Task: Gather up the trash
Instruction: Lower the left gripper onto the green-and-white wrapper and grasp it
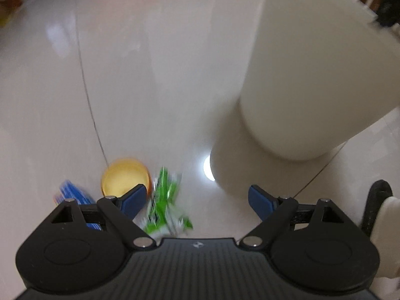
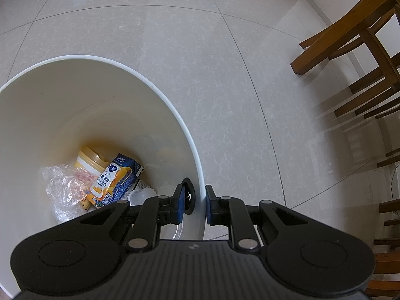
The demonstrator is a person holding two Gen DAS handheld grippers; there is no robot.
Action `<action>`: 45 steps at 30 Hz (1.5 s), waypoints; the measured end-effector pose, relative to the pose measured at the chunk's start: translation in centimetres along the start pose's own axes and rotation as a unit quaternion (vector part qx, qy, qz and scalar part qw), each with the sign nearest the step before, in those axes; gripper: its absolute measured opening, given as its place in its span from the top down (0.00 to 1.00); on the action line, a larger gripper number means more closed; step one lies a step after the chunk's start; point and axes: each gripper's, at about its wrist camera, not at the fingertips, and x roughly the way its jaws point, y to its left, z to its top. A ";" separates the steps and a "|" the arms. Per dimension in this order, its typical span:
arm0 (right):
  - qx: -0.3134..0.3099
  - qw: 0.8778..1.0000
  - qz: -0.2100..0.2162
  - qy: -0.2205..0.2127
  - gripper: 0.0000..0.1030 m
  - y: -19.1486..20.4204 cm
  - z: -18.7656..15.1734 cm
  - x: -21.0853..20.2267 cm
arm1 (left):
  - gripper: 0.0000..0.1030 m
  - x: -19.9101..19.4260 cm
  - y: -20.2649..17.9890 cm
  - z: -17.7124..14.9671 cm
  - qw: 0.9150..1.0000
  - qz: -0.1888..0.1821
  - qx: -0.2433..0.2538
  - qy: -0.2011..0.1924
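Your left claw [image 1: 197, 201] stands spread wide, its blue pads clear of everything. Between them, close to the left pad, lies a crumpled green and white wrapper [image 1: 166, 206] on the glossy pale tiled floor [image 1: 150, 75]. Just beside the wrapper, partly behind the left pad, sits a round yellow plastic lid or cup [image 1: 123, 177]; the blur prevents telling which. A blue packet [image 1: 73, 196] lies at the left, partly hidden by the claw linkage. To the right, the outer wall of the tall cream plastic bin [image 1: 312, 87] rises from the floor.

Your right claw [image 2: 193, 206] is pinching the bin wall [image 2: 197, 175] at the rim, one pad inside and one outside. Beside the inner pad a black round fitting [image 2: 188, 196] shows on the inside wall. At the bin bottom lie a blue and orange drink carton [image 2: 117, 180], a yellow-lidded white tub [image 2: 90, 161] and a clear crumpled plastic bag [image 2: 65, 190]. Farther off, at the right, stand brown wooden chair legs [image 2: 350, 37]
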 end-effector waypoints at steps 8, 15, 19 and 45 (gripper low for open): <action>-0.002 1.000 -0.002 -0.002 0.80 0.1 -0.1 0.0 | 0.15 4.8 2.2 -2.1 0.998 0.031 -0.055 0.020; -0.003 1.000 -0.003 -0.003 0.80 0.1 -0.2 0.0 | 0.15 7.1 2.5 -2.3 0.997 0.038 -0.057 0.036; -0.002 1.000 -0.003 -0.003 0.80 0.1 -0.3 0.0 | 0.15 7.2 1.7 -2.3 0.998 0.009 -0.052 0.039; -0.006 1.000 -0.004 -0.006 0.80 0.0 -0.3 -0.1 | 0.66 7.2 1.2 -3.0 0.999 0.028 -0.023 0.027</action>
